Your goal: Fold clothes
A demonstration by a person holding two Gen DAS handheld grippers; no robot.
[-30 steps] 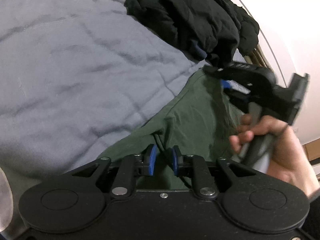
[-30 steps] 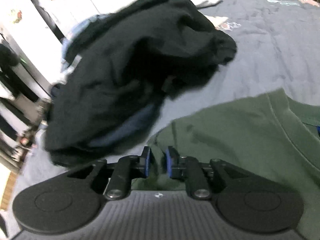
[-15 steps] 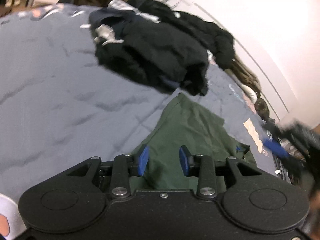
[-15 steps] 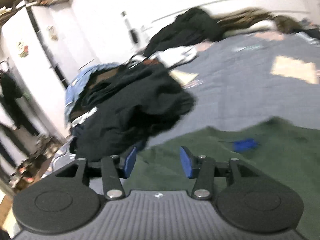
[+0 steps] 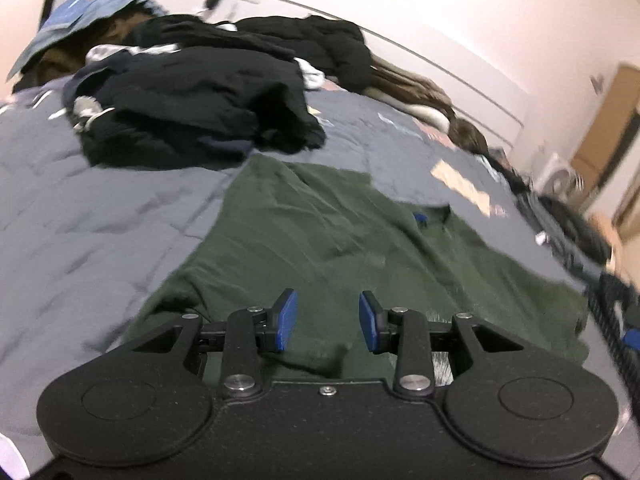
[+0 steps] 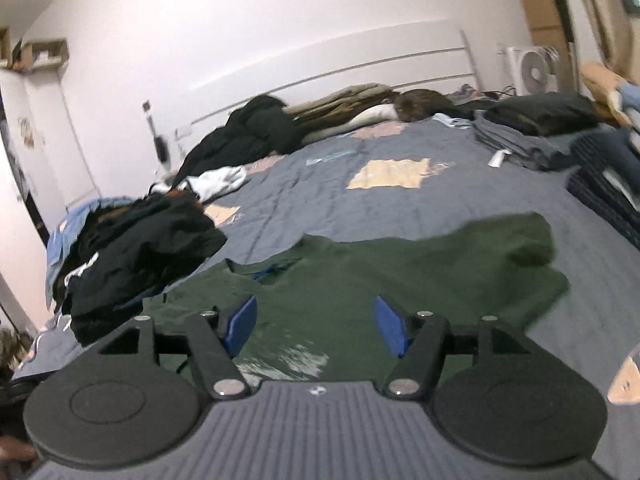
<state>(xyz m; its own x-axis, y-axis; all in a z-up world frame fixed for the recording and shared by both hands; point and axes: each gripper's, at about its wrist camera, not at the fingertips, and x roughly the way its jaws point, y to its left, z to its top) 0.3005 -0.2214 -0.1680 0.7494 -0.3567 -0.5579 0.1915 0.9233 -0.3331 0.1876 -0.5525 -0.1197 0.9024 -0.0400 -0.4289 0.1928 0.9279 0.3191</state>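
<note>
Bed with grey-blue quilt (image 5: pixel 100 216) carries everything; no bins or baskets visible, so the bed surface is the only holder of the clothes.

Green shirt (image 5: pixel 320 248) lies spread and wrinkled on the quilt, directly ahead of both claws. In the right wrist view the same green shirt (image 6: pixel 400 276) fills the centre, collar with a blue tag toward 10 o'clock, one sleeve bunched toward 2 o'clock.

Left gripper (image 5: pixel 327 322): blue pads parted a moderate way, nothing between them, shirt fabric lies below and beyond them. Not gripping.

Right gripper (image 6: pixel 316 326): jaws wide and opening further, nothing caught between the pads; shirt seen through the gap only.

Pile of dark clothes (image 5: pixel 192 108) at 11 o'clock of the left view, its edge just beside the shirt's far corner. Blue denim piece (image 5: pixel 80 12) behind it at the far left.

Right view: folded stack (image 6: pixel 532 132) of dark and grey garments at 2 o'clock near the quilt's far edge, well apart from the shirt. White fan (image 6: pixel 532 70) beyond it against the wall.
</note>
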